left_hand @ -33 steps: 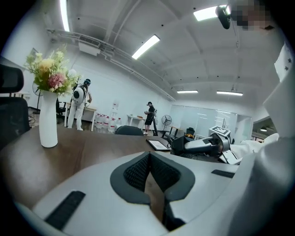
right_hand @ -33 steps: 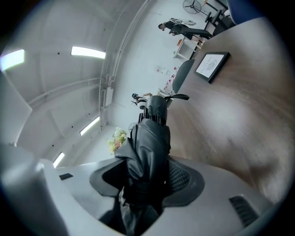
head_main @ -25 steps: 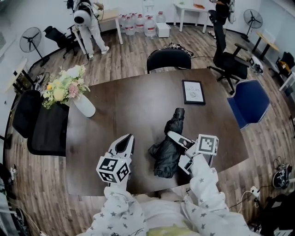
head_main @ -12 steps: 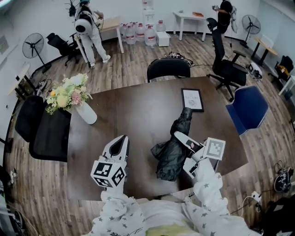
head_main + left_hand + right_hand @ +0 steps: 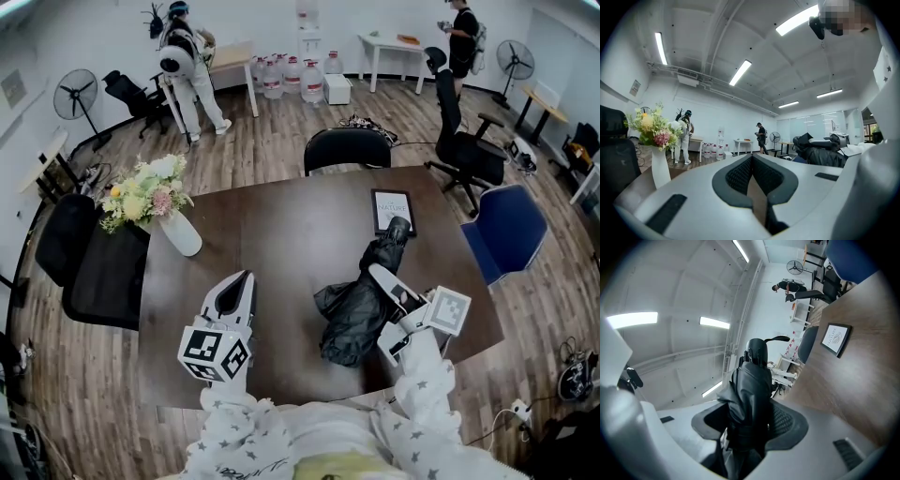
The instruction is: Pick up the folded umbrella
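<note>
The folded black umbrella (image 5: 356, 309) hangs over the dark table (image 5: 281, 234), with my right gripper (image 5: 382, 307) shut on its bundled middle. Its handle end points toward the far right, near the framed picture (image 5: 393, 209). In the right gripper view the umbrella (image 5: 751, 385) fills the space between both pads, and the right gripper (image 5: 747, 423) clamps it from either side. My left gripper (image 5: 244, 286) hovers to the umbrella's left, shut with nothing in it. In the left gripper view its pads (image 5: 740, 176) meet, and the umbrella (image 5: 825, 153) shows at the right.
A white vase of flowers (image 5: 159, 202) stands at the table's far left corner. Black chairs (image 5: 347, 145) and a blue chair (image 5: 506, 230) ring the table. Further back are people, fans, water bottles (image 5: 295, 80) and a white desk.
Both grippers have risen. The umbrella has come up with the right gripper, and its handle end now reaches the framed picture's near edge in the head view.
</note>
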`<state>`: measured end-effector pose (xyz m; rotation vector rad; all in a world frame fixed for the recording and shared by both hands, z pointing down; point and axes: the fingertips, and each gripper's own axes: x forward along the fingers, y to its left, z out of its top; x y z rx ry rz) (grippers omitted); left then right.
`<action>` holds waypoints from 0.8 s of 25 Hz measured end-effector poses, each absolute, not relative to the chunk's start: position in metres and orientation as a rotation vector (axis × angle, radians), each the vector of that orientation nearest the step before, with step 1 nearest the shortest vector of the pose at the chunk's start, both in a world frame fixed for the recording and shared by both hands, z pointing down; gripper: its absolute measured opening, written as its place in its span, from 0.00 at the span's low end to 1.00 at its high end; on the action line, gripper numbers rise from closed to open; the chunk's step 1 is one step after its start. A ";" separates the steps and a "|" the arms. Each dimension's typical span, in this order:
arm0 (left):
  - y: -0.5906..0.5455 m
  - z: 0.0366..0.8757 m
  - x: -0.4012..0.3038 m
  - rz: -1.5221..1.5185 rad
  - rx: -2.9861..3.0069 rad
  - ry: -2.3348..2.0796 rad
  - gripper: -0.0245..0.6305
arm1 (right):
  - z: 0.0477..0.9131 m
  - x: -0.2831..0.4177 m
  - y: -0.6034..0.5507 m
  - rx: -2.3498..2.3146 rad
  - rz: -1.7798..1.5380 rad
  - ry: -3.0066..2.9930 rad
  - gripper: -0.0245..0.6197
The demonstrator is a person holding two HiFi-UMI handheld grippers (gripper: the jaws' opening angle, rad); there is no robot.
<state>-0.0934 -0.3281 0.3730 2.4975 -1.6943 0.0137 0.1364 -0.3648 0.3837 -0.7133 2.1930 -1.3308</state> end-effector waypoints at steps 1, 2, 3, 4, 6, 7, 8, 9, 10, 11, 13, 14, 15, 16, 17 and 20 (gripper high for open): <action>-0.328 0.372 -0.094 0.011 2.498 -1.699 0.08 | 0.382 0.138 -0.365 -0.715 -1.320 2.194 0.39; -0.327 0.370 -0.094 0.010 2.499 -1.703 0.08 | 0.380 0.140 -0.365 -0.718 -1.308 2.196 0.39; -0.327 0.370 -0.094 0.009 2.499 -1.708 0.08 | 0.379 0.141 -0.365 -0.720 -1.296 2.198 0.39; -0.327 0.369 -0.094 0.009 2.500 -1.711 0.08 | 0.378 0.142 -0.365 -0.720 -1.287 2.198 0.39; -0.326 0.368 -0.095 0.009 2.501 -1.717 0.08 | 0.374 0.143 -0.364 -0.716 -1.272 2.195 0.39; -0.325 0.367 -0.095 0.008 2.501 -1.719 0.08 | 0.373 0.143 -0.364 -0.714 -1.267 2.196 0.39; -0.325 0.366 -0.095 0.007 2.500 -1.721 0.08 | 0.372 0.143 -0.363 -0.713 -1.263 2.196 0.39; -0.325 0.366 -0.095 0.007 2.500 -1.722 0.08 | 0.371 0.143 -0.363 -0.712 -1.262 2.195 0.39; -0.325 0.366 -0.095 0.008 2.500 -1.723 0.08 | 0.370 0.144 -0.362 -0.712 -1.261 2.193 0.39; -0.324 0.366 -0.094 0.008 2.500 -1.724 0.08 | 0.370 0.144 -0.362 -0.712 -1.260 2.191 0.39; -0.322 0.366 -0.094 0.009 2.501 -1.725 0.08 | 0.370 0.144 -0.360 -0.711 -1.254 2.192 0.39; -0.321 0.366 -0.095 0.011 2.502 -1.725 0.08 | 0.370 0.143 -0.359 -0.710 -1.250 2.195 0.39; -0.320 0.367 -0.096 0.012 2.501 -1.726 0.08 | 0.370 0.142 -0.358 -0.709 -1.245 2.201 0.39; -0.320 0.367 -0.096 0.013 2.500 -1.727 0.08 | 0.369 0.141 -0.358 -0.707 -1.238 2.209 0.39; -0.319 0.368 -0.097 0.012 2.499 -1.728 0.08 | 0.369 0.140 -0.357 -0.704 -1.232 2.215 0.39; -0.318 0.368 -0.096 0.017 2.500 -1.731 0.08 | 0.367 0.139 -0.355 -0.697 -1.226 2.225 0.39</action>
